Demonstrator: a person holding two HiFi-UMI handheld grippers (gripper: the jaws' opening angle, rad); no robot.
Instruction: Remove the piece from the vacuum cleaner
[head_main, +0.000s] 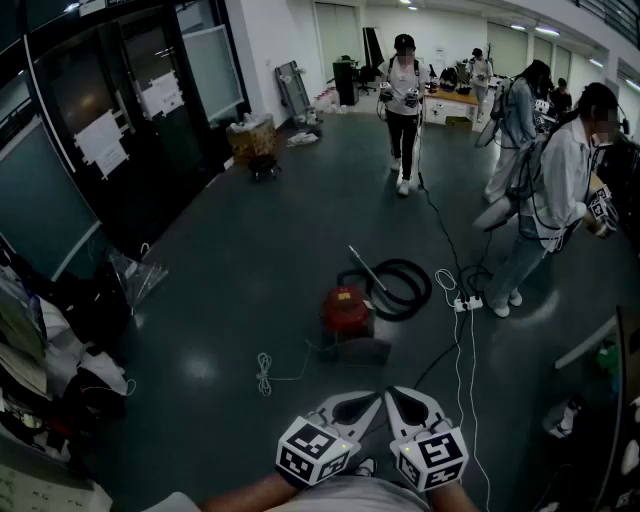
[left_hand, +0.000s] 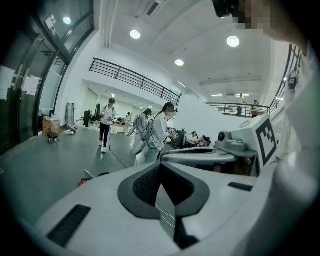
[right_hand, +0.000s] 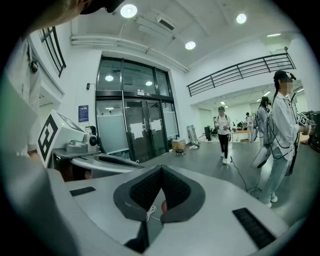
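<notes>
Only the approach is in hand: the left hand-held gripper (head_main: 360, 403) and right hand-held gripper (head_main: 402, 398), both closed and empty, hang well apart from the round red vacuum cleaner (head_main: 346, 309) standing in the middle of the dark floor (head_main: 230, 260), so next they likely must near it and open

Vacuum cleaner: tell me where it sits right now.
In the head view, the vacuum cleaner stands on the floor mid-frame, with its coiled hose at its right and a white cable at its left.
</notes>
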